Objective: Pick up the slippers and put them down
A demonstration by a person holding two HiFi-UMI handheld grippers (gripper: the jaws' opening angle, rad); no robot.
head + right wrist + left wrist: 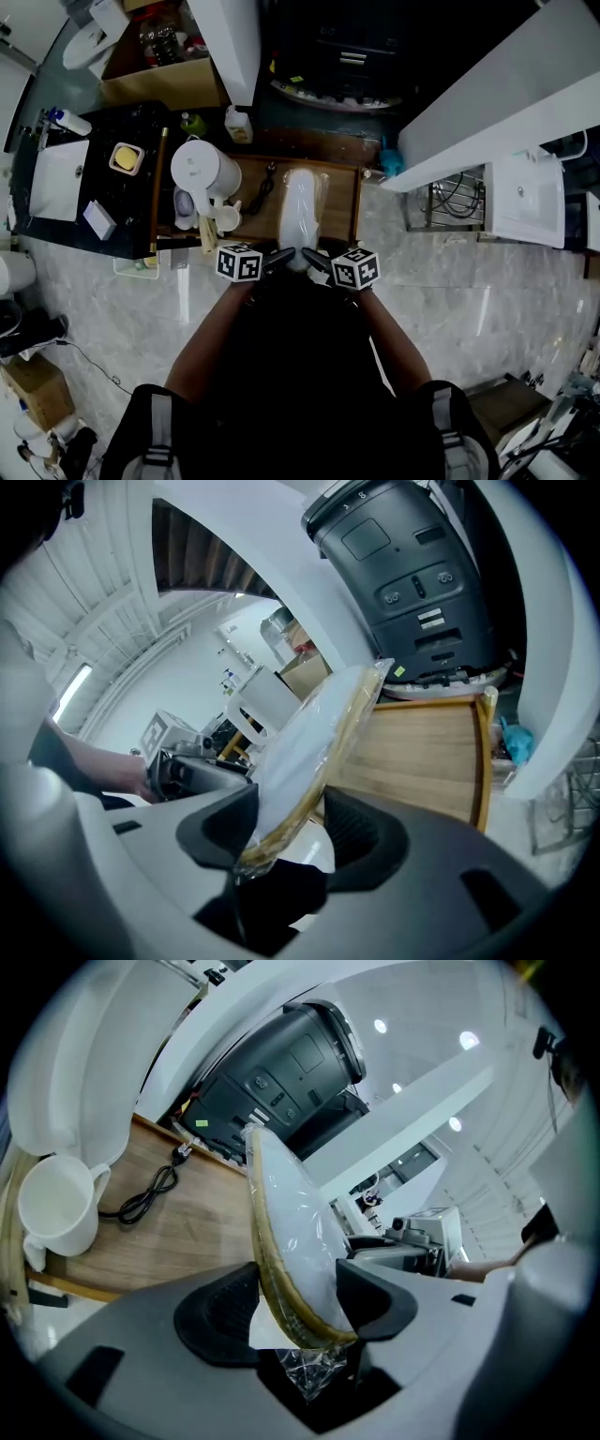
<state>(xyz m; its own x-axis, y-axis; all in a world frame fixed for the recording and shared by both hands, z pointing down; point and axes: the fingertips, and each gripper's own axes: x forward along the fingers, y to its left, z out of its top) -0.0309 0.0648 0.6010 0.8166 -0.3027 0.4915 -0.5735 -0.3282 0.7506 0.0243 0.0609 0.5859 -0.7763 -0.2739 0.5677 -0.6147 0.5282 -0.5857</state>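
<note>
The slippers (pixel 302 211), a white pair sealed in clear plastic, hang by their near end over the wooden desk (pixel 342 202), with the far end seemingly clear of the wood. The left tool (pixel 281 259) and the right tool (pixel 317 260) each pinch that same heel end, one from either side. Their jaws are closed on the pack, with loose film bunched below. From here the hold looks thin, with the weight well out in front. I'd keep both tools level with each other, lower the toe end first onto the bare wood, and steer clear of the cable (pixel 150 1192), the mug (pixel 58 1206) and the kettle (pixel 202 169) on the left.
</note>
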